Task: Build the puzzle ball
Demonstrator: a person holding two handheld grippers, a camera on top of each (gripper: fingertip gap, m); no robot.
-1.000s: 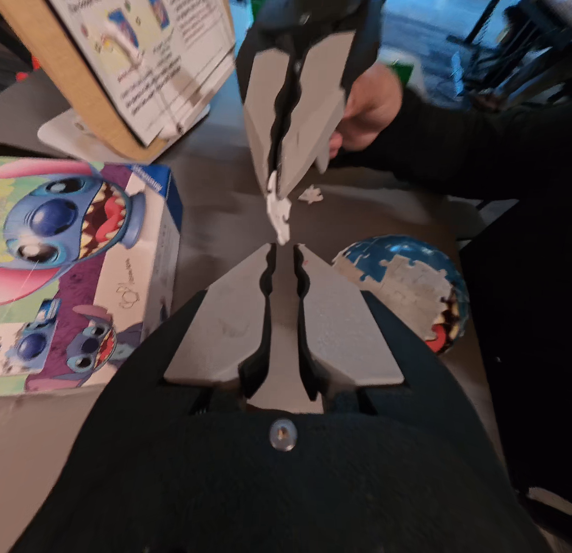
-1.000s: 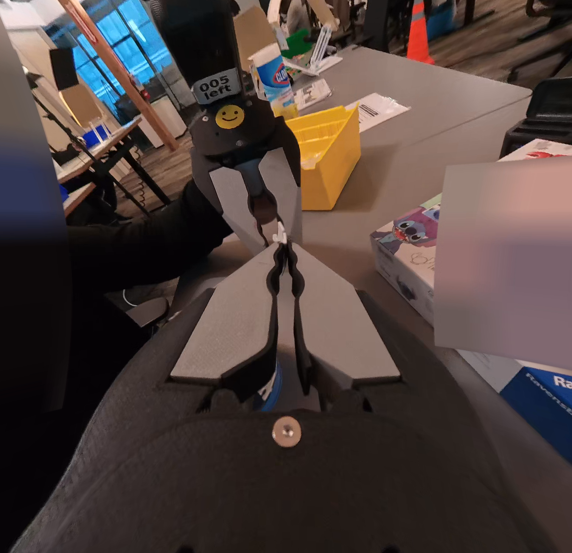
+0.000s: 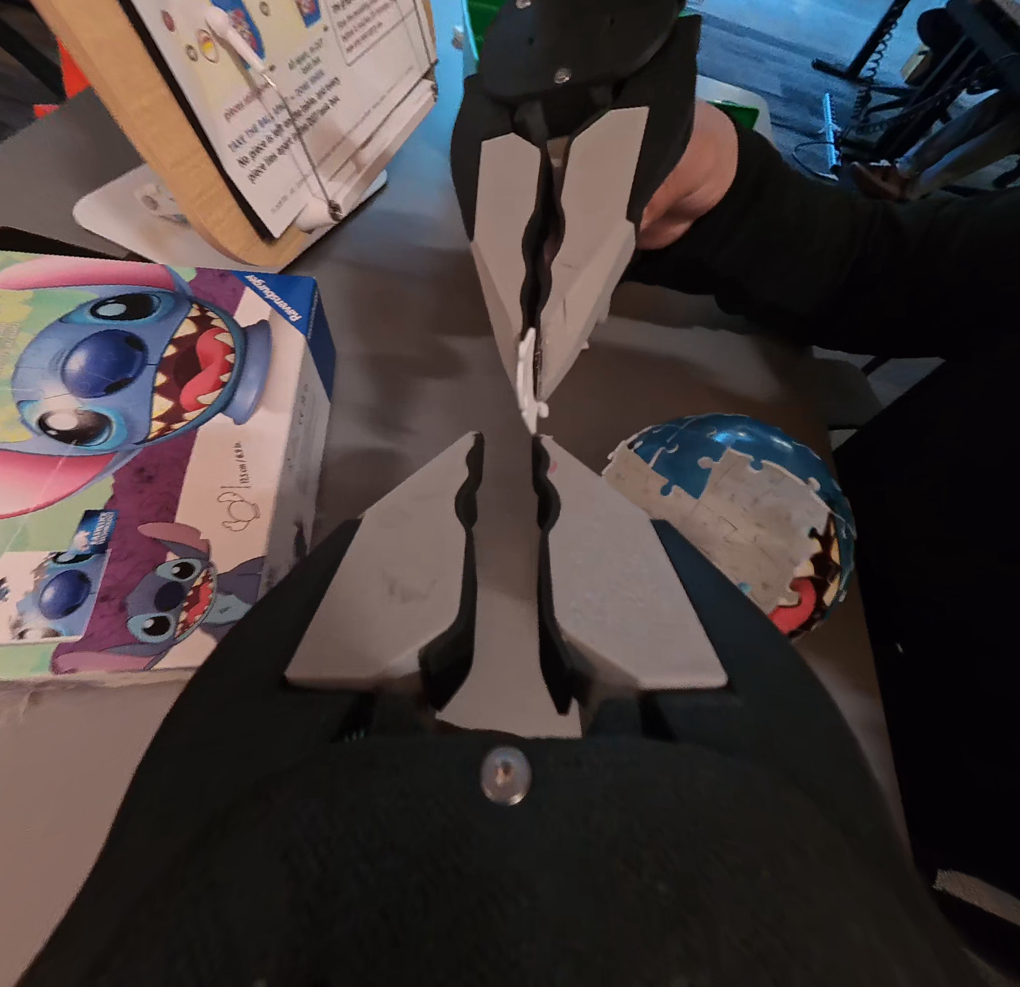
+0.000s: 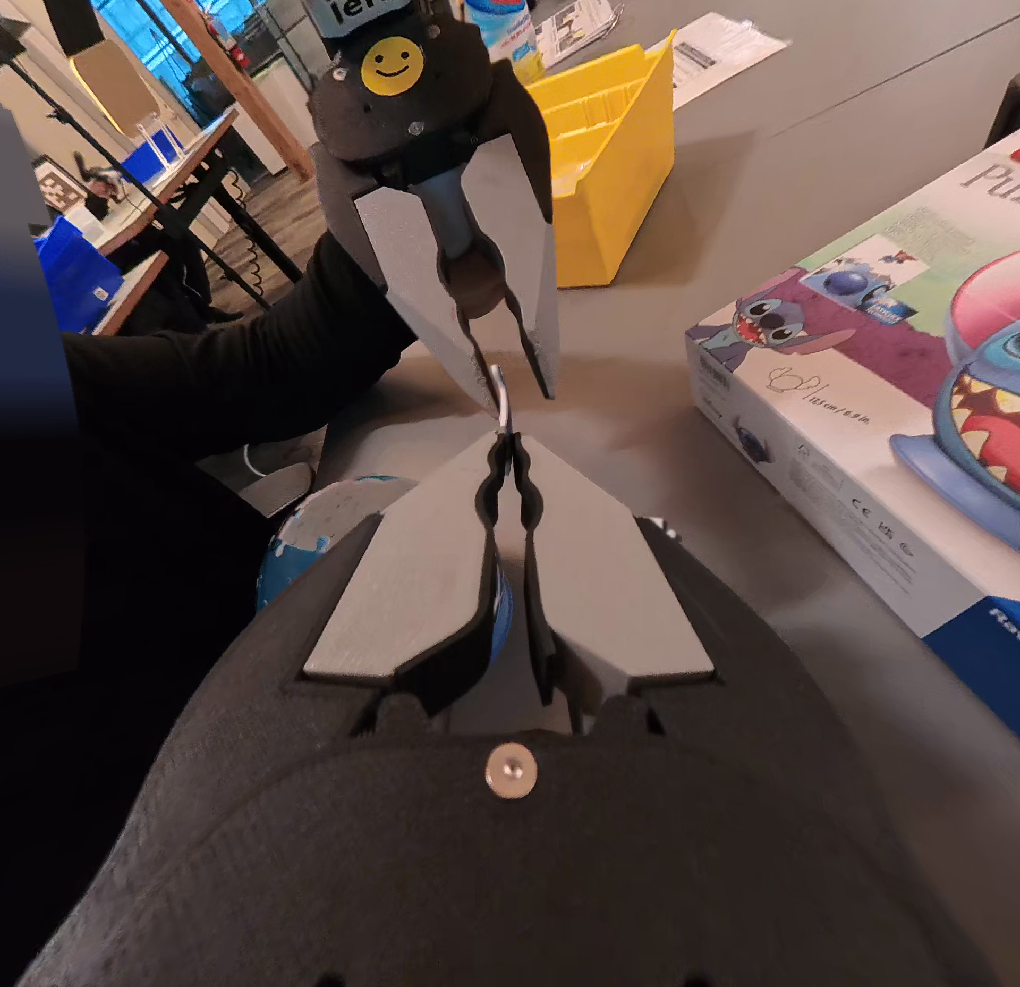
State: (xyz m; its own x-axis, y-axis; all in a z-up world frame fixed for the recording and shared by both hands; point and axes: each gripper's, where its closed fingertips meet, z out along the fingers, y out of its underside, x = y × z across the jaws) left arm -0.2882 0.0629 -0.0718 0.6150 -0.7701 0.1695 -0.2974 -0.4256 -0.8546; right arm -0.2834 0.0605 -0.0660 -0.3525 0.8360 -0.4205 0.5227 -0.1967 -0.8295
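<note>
Pinching puzzle piece (image 3: 528,378), left fingers (image 3: 552,463) apart

Tip to tip above the grey table (image 3: 419,320): right gripper (image 3: 532,391) clamped on a white puzzle piece (image 3: 527,386), left gripper (image 3: 508,441) parted, the piece's lower end touching or nearly touching its right finger (image 3: 552,463). No passage between the two. Open tabletop showing through the left gripper's gap. Hemmed to the left by the puzzle box (image 3: 165,463), with only a narrow strip of table between box and fingers. Blocked low on the right by the half-built puzzle ball (image 3: 734,519), close beside the gripper. Beyond the box, a wooden document stand (image 3: 248,104). Farther off, a yellow bin (image 4: 612,187), well apart, with bare table before it.
</note>
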